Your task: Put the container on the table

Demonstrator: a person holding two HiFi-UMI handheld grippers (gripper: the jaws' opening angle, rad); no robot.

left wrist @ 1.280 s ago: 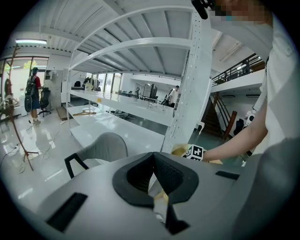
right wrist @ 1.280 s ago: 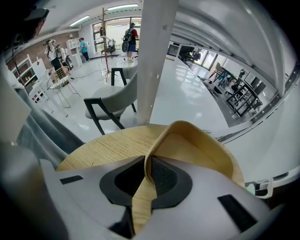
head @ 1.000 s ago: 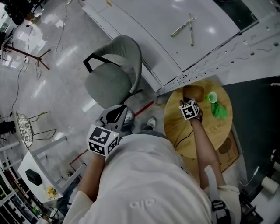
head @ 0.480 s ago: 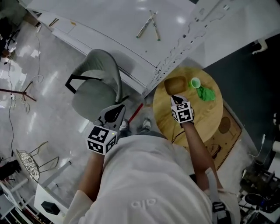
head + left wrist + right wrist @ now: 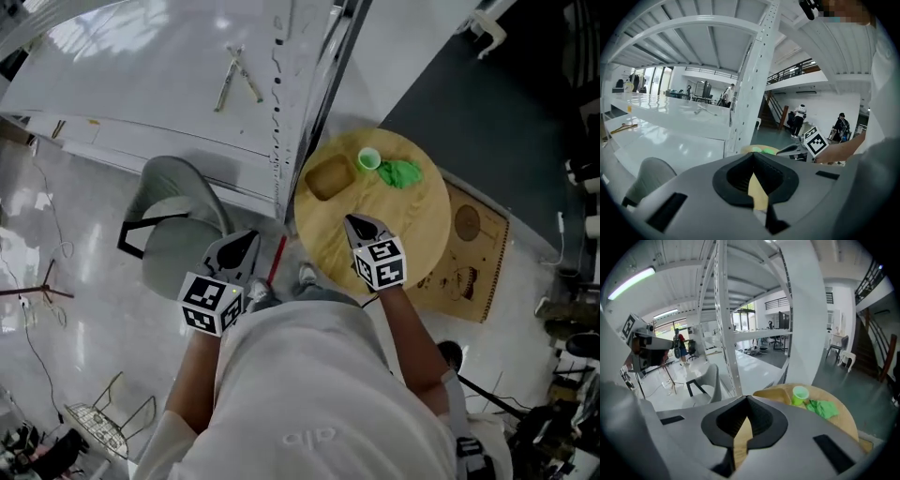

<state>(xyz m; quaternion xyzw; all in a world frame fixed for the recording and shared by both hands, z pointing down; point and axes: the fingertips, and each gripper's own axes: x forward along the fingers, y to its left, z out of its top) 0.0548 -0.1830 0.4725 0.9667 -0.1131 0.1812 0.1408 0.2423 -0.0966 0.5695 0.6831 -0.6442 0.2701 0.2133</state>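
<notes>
The wooden container stands by itself on the round wooden table, near its far left rim. Beside it are a green cup and a green cloth. My right gripper hovers above the table's near side, apart from the container. Its jaws have just been closing and are shut with nothing between them. In the right gripper view the container, cup and cloth lie ahead of the shut gripper. My left gripper is off the table's left, shut and empty.
A grey chair stands on the floor left of the table. A white rack post rises at the table's far left edge. Behind it is a white worktop with tools. A brown board lies on the floor to the right.
My right gripper has let go of the container, risen and pulled back toward me. The container stays on the table. The left gripper has shifted a little beside the chair.
</notes>
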